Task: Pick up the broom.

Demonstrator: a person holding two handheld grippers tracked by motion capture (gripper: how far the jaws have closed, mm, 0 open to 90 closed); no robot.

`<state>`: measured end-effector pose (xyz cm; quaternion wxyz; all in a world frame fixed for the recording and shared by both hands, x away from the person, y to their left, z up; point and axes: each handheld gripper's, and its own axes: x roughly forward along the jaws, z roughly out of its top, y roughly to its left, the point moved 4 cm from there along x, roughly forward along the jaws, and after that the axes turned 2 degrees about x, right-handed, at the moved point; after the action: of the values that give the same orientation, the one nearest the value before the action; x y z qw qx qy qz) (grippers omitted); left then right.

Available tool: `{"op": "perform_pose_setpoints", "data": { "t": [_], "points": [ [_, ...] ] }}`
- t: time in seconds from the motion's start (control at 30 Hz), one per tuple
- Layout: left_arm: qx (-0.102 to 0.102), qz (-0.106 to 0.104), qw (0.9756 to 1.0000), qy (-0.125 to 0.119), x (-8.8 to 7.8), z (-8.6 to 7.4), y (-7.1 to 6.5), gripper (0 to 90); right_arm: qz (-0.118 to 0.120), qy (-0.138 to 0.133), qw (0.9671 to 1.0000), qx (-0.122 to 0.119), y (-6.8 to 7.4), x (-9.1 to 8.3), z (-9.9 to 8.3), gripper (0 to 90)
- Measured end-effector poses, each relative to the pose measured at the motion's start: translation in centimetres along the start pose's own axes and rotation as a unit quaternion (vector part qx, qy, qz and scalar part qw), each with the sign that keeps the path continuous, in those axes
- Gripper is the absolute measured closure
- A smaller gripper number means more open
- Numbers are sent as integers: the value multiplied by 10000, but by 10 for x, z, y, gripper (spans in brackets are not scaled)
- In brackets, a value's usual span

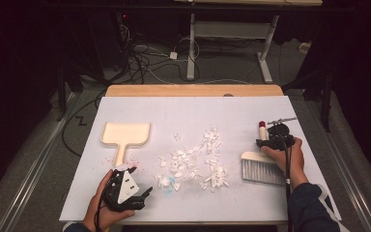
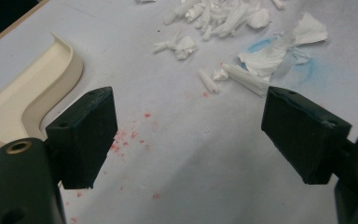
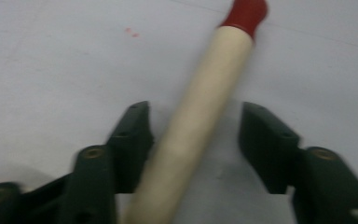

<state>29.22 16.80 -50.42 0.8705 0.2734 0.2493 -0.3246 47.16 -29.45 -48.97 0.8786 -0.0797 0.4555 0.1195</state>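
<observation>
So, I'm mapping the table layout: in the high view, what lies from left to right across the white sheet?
Cream plastic dustpan → left gripper, jaws open → scattered white paper scraps → cream hand brush with grey bristles → right gripper around the brush's red-tipped handle.

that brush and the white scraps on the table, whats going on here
A person is setting up to sweep. The right tongs straddle the brush handle, one pad touching it, the other still apart, so no firm grip yet. The left tongs hang open by the dustpan. The paper scraps lie scattered between brush and dustpan, unswept.
</observation>
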Motion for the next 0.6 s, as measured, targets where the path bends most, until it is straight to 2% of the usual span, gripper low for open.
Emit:
{"op": "perform_pose_setpoints", "data": {
  "t": [0.07,0.17,0.3,0.4,0.6],
  "points": [
    [55,-16,10000,29,0,0,0,175,-10,16,10000,-59,4,0,1,577],
    [59,-21,10000,21,0,0,-1,175,11,16,10000,-71,5,0,0,592],
    [70,-22,10000,27,0,1,-1,175,133,-37,9999,-60,4,0,-1,626],
    [74,-24,10000,44,0,1,-1,175,219,-55,9996,-153,4,-1,-1,701],
    [73,-33,10000,52,1,1,-2,175,230,-95,9994,-231,5,-1,-2,708]
  ]
}}
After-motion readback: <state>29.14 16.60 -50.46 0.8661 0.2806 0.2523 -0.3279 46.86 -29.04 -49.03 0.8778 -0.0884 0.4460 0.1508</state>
